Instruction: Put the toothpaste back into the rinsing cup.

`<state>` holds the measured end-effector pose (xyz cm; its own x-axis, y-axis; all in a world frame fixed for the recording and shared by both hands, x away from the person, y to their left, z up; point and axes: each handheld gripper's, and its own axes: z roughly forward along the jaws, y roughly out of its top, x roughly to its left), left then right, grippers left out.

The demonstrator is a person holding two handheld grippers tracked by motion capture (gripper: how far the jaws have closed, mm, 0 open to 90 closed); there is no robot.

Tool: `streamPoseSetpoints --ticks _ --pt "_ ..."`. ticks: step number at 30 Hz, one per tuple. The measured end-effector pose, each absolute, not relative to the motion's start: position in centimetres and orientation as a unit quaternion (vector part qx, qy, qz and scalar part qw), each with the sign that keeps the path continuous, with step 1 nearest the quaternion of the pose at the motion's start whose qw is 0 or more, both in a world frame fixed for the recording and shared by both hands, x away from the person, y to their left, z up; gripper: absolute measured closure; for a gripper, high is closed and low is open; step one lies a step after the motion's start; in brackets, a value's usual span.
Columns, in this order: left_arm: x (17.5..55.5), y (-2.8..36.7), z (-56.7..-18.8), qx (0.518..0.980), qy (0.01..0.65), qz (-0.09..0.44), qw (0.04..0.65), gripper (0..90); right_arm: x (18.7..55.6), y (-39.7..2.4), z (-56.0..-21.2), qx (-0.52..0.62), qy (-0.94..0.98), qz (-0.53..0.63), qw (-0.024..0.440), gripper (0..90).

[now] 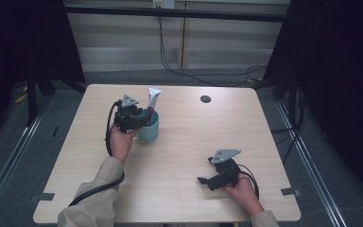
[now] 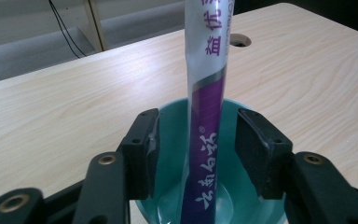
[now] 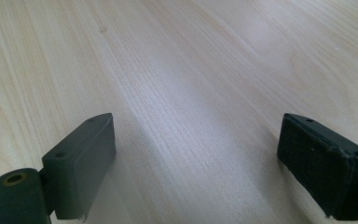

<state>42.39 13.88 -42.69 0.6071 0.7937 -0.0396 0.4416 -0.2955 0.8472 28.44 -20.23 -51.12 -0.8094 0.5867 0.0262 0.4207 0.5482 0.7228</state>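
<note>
Left gripper point(image 2: 196, 154) is released, its jaws apart on both sides of the upright purple-and-white toothpaste tube point(image 2: 205, 116), standing in the teal plastic cup point(image 2: 168, 135) near the table's far-left part.

Light wood-grain table point(image 1: 179, 161), rounded corners, centre of frame. Teal cup point(image 1: 150, 128) stands left of centre. Round dark cable hole point(image 1: 205, 99) upper centre-right. Grey tape patches at lower left point(image 1: 46, 196) and lower right point(image 1: 290, 191) edges.
</note>
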Motion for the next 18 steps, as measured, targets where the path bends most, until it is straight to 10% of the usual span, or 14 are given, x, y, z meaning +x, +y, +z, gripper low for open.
streamPoseSetpoints --ticks 18 --pt "41.98 14.79 -42.34 0.784 0.401 0.177 0.439 31.4 28.44 -20.23 -51.11 0.289 0.873 0.378 0.11 10.7"
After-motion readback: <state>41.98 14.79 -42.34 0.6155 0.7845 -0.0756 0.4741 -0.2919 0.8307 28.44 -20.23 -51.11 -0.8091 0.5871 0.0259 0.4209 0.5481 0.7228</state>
